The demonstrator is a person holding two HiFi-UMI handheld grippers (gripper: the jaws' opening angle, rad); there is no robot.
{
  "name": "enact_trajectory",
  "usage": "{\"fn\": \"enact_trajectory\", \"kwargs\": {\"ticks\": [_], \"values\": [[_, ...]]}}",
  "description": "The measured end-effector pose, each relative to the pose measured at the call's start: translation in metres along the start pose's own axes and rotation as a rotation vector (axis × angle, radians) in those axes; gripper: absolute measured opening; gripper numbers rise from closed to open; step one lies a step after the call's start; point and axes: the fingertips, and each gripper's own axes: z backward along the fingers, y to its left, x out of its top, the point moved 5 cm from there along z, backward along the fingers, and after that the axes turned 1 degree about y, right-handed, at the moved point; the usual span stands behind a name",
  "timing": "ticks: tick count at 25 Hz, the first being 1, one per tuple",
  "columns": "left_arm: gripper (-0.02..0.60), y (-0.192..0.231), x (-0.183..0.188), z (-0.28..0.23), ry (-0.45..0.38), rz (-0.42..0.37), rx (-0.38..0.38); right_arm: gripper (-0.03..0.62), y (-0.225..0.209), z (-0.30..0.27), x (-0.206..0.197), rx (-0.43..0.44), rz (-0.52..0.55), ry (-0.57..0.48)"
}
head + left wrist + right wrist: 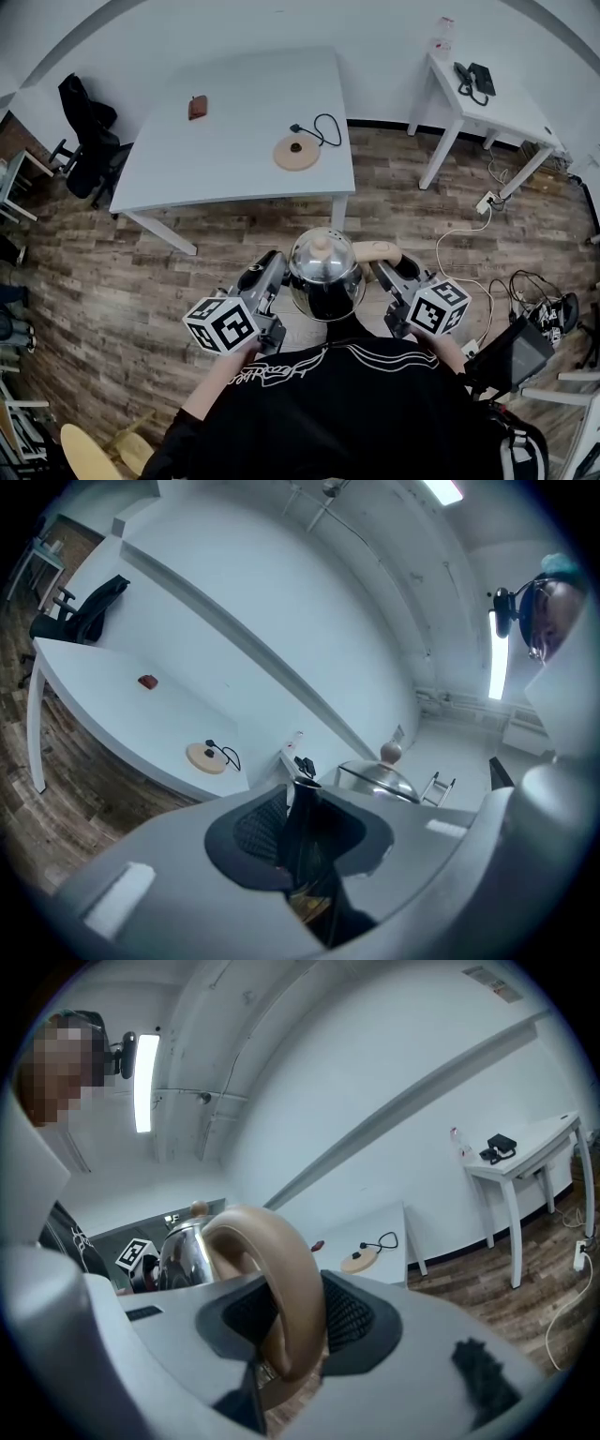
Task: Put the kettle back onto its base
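Observation:
A shiny steel kettle (324,272) with a wooden lid knob hangs in front of the person, carried between both grippers above the wooden floor. My left gripper (273,274) is shut on the kettle's dark spout (302,817). My right gripper (388,268) is shut on the kettle's tan wooden handle (281,1269). The round tan base (296,151) with its black cord lies on the white table (234,178) ahead, near the table's right front corner. The base (204,757) also shows in the left gripper view, and in the right gripper view the base (358,1260) sits beyond the jaws.
A small brown object (197,107) lies further back on the table. A black office chair (89,141) stands at its left end. A second white table (497,112) with a phone stands to the right, with a power strip (487,202) and cables on the floor.

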Motion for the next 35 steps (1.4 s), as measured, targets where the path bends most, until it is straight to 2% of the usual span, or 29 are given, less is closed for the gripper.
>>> {"fn": "enact_trajectory", "kwargs": {"ticks": [8, 13, 18, 22, 28, 35], "values": [[0.063, 0.053, 0.036, -0.082, 0.019, 0.024, 0.065, 0.135, -0.073, -0.086, 0.03, 0.042, -0.01, 0.051], [0.063, 0.084, 0.062, -0.14, 0.011, 0.004, 0.093, 0.135, -0.122, -0.138, 0.056, 0.061, 0.001, 0.077], [0.061, 0.103, 0.077, -0.182, 0.001, 0.021, 0.121, 0.135, -0.16, -0.173, 0.073, 0.085, 0.001, 0.105], [0.061, 0.112, 0.092, -0.195, -0.031, 0.019, 0.142, 0.135, -0.171, -0.198, 0.089, 0.12, 0.028, 0.109], [0.06, 0.123, 0.111, -0.198, -0.075, -0.01, 0.131, 0.133, -0.171, -0.224, 0.104, 0.161, 0.072, 0.103], [0.06, 0.153, 0.129, -0.212, -0.08, -0.027, 0.109, 0.133, -0.176, -0.256, 0.108, 0.164, 0.101, 0.117]]}}
